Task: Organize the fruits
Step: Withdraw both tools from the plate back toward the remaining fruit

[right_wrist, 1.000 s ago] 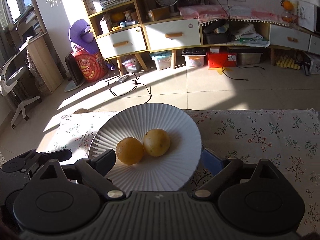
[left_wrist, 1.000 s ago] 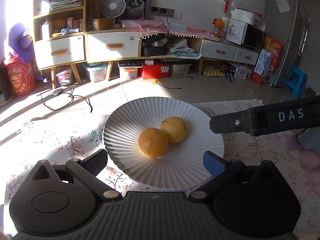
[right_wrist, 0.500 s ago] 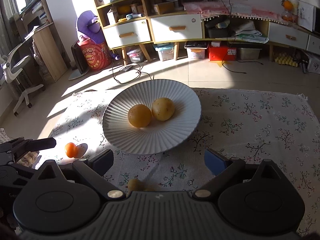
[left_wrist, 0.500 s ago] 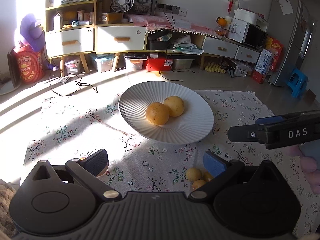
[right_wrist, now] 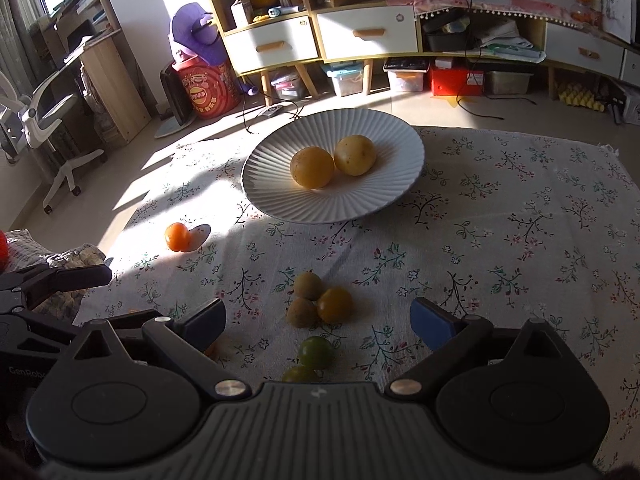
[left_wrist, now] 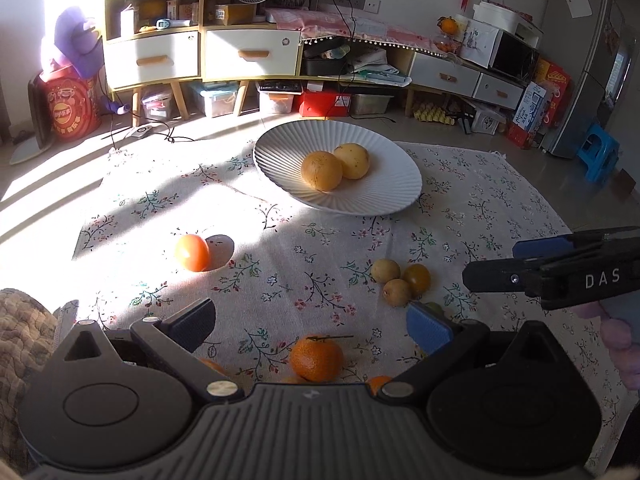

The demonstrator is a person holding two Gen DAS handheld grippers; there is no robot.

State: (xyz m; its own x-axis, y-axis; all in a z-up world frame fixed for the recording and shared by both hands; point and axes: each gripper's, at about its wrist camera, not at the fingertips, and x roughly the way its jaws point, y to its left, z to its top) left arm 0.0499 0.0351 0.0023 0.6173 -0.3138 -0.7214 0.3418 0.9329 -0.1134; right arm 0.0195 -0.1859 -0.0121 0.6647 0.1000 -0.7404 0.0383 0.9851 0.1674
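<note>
Left hand-held gripper spread wide, holding nothing, its body hiding part of the orange fruit beneath; white plate on the surface bears two yellow fruits; right hand-held gripper, lettered "DAS", just been opening, empty.

A floral tablecloth carries a white plate and scattered fruits.
</note>
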